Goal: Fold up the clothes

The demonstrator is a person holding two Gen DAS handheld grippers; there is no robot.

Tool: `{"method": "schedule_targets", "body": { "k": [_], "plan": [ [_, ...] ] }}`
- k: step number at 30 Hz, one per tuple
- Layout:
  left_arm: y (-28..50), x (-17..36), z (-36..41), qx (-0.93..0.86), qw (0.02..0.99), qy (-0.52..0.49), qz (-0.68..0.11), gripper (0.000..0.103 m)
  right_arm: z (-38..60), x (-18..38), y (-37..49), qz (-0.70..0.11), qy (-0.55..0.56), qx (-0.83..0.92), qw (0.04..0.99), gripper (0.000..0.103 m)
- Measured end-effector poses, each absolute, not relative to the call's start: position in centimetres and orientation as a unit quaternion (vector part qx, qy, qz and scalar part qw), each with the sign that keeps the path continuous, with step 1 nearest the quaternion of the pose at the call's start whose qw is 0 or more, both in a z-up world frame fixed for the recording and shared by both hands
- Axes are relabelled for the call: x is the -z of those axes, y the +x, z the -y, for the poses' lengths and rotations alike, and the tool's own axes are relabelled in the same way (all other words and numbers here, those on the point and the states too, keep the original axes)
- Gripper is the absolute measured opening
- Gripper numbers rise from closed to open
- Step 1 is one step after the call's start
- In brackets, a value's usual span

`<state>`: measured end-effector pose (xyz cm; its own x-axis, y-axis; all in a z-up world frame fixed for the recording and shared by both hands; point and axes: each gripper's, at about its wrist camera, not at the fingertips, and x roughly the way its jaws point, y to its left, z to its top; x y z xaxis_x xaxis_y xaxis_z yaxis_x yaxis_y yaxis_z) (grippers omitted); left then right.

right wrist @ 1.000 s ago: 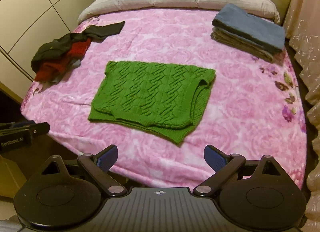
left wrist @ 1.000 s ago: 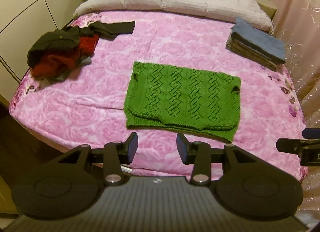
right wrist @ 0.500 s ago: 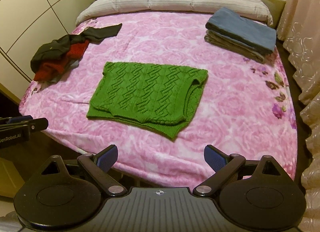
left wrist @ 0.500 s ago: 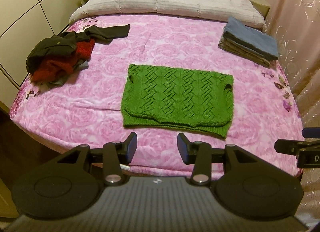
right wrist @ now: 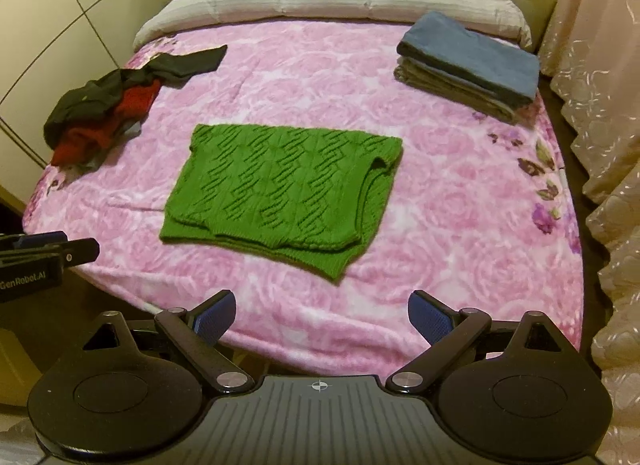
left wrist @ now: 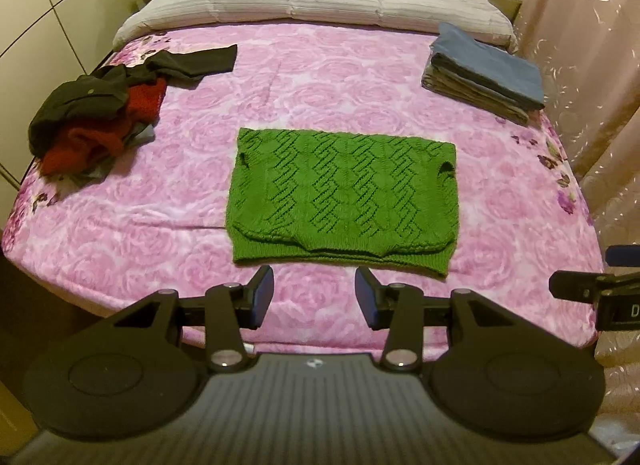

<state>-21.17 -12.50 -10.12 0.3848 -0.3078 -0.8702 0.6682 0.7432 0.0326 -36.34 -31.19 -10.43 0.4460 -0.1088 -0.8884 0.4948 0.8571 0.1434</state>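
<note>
Green lacy-knit sweater (left wrist: 344,197) folded rectangular, fleecy pink rose-print blanket (left wrist: 328,77)

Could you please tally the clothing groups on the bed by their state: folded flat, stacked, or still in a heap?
Folded flat, single garment: 1, the green knit sweater
Neat folded stack: 1, the blue-topped stack
Unfolded heap: 1, the dark and red pile; its garment count cannot be told
Total: 3 groups
</note>
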Motion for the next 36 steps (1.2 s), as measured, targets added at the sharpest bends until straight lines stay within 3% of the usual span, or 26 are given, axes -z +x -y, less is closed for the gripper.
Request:
{"method": "schedule_targets", "body": {
  "k": [21, 29, 36],
  "plan": [
    [-5.5, 11.9, 14.1, 0.383, 0.752, 0.26, -0.469, 0.041, 28.5, 12.8, -23.2, -0.504, 0.256, 0.24, 0.79, 0.095],
    [-2.9, 15.2, 14.3, 0.398, 0.718, 0.282, -0.496, 0.041, 29.9, 16.0, -23.4, -0.492, 0.343, 0.286, 0.747, 0.095],
    [-1.9, 20.2, 13.9, 0.394, 0.696, 0.277, -0.533, 0.04, 34.1, 20.1, -27.9, -0.417, 0.452, 0.324, 0.719, 0.095]
  ]
}}
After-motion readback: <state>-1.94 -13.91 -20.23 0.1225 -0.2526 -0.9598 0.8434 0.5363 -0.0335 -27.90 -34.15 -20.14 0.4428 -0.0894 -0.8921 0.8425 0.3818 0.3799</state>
